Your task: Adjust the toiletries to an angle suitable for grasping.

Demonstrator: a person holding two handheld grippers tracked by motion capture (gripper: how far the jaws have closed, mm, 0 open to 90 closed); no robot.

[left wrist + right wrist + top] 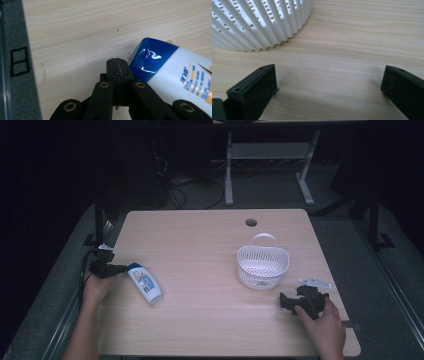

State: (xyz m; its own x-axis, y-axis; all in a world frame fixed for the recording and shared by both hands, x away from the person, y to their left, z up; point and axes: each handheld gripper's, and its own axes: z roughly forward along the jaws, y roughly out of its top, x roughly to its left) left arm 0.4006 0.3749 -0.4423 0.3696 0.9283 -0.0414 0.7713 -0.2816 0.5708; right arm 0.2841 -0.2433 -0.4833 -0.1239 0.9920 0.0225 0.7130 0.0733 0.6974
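The bottle point(145, 283) is white plastic with a glossy blue cap, and it lies on its side on the table point(200, 245), at about 8 o'clock from the table's middle, near the left edge. Its cap points to 11 o'clock. The label has an orange and blue design with some blue characters, too small to read surely. The left gripper point(121, 268) has its jaws pressed fully together with nothing between them; in the left gripper view their tip point(117, 68) is just beside the cap. The right gripper point(283, 301) rests at 4 o'clock, jaws wide apart and holding nothing. A white basket point(263, 265) with slots and small holes stands near it.
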